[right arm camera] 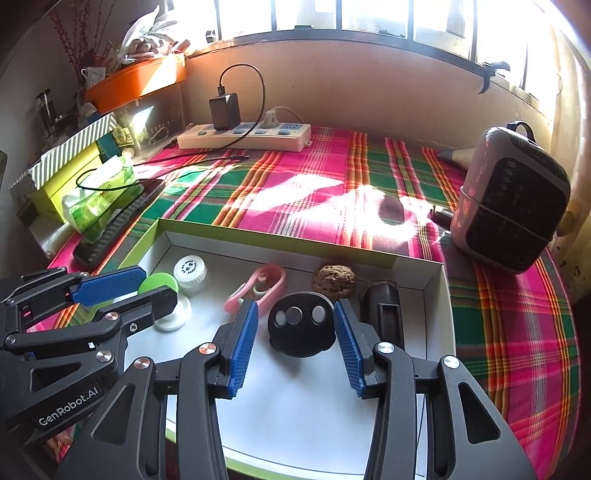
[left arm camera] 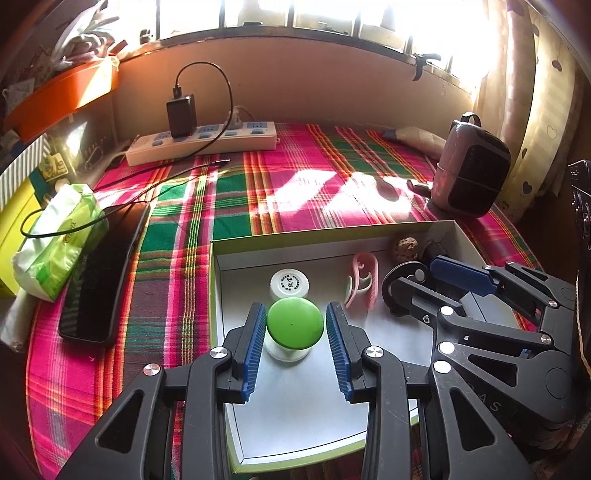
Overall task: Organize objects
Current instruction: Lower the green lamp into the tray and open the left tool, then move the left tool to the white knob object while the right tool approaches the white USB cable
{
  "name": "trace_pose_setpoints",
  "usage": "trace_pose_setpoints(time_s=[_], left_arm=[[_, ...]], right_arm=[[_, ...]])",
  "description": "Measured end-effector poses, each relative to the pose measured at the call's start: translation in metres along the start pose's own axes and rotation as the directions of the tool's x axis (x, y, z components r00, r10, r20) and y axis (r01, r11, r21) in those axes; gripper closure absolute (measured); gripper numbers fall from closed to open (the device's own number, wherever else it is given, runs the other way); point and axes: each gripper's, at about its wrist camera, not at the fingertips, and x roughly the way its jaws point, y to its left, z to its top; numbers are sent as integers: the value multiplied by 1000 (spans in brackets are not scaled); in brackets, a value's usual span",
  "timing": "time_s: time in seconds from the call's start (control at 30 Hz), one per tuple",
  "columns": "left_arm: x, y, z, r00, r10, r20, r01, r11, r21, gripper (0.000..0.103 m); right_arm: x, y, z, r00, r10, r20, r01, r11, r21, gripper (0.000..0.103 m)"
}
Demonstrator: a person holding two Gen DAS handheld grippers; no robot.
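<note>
Green-lidded jar [left arm camera: 294, 325] sits upright in tray [left arm camera: 369, 242] on plaid worktop, between left claw [left arm camera: 295, 347] pads, slight gaps, not gripped. Right claw [right arm camera: 295, 343] half-wide around black disc [right arm camera: 299, 325], untouched. Best closing centred, low on lid, keeping jar vertical. Right view alone shows dark holder [right arm camera: 384, 314] beside disc; left view hides it.

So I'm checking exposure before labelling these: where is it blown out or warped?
Left wrist view: window blown to white, a glare patch on the plaid cloth, the box rim bowed by the fisheye. Right wrist view: the same washed-out window and a cloth hotspot beside the pink heater; the box interior stays sharp.
</note>
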Motion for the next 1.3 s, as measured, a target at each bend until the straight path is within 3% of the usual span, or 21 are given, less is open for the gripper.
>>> trace_pose_setpoints(time_s=[1.3], left_arm=[[-52,18,-41,998,15,60,-13,999,-49,71]], right_arm=[[-45,3,-38,999,-19,40,17,998,66,58]])
